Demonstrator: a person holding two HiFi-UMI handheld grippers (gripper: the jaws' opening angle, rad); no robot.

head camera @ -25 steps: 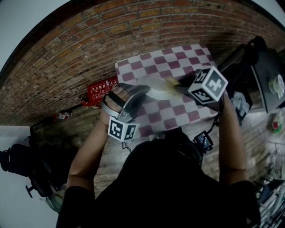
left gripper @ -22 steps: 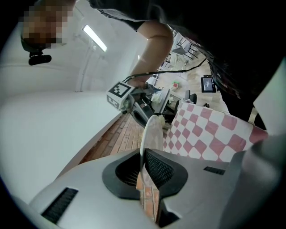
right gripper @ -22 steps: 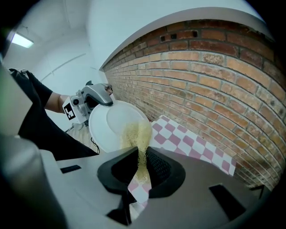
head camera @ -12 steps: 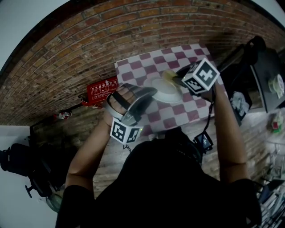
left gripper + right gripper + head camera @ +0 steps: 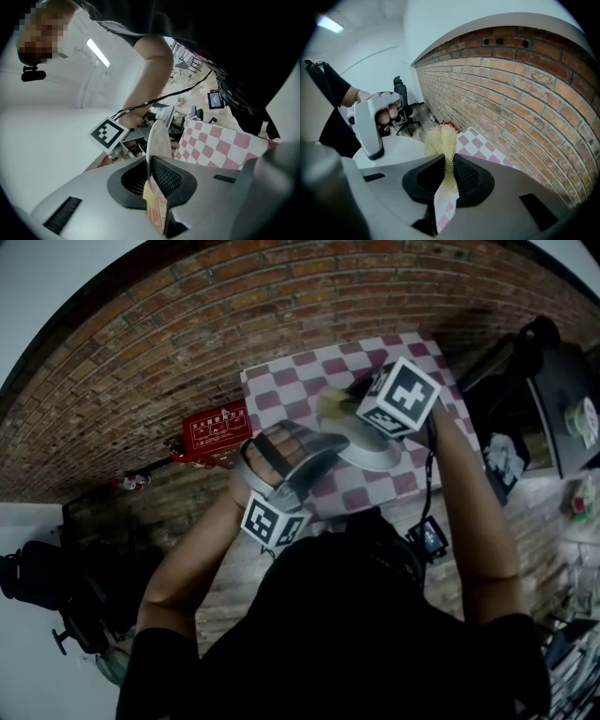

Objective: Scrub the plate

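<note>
A white plate [image 5: 373, 452] is held above the pink-and-white checkered table [image 5: 281, 385], with my left gripper [image 5: 327, 458] shut on its near rim. The left gripper view shows the plate [image 5: 157, 138] edge-on, pinched between the jaws of the left gripper [image 5: 151, 176]. My right gripper [image 5: 352, 409] is shut on a yellow mesh scrubber [image 5: 332, 406], which sits at the plate's far left edge. Seen from the right gripper view, the scrubber [image 5: 440, 139] sticks out of the right gripper [image 5: 449, 171] beside the plate [image 5: 401, 149].
A red box [image 5: 216, 432] lies on the brick floor left of the table. A brick wall [image 5: 511, 108] runs behind it. An office chair [image 5: 402, 108] stands further off. Dark bags and equipment [image 5: 548, 381] sit to the right.
My right gripper has carried the scrubber left across the plate. The left gripper and the plate have shifted right and slightly nearer to me.
</note>
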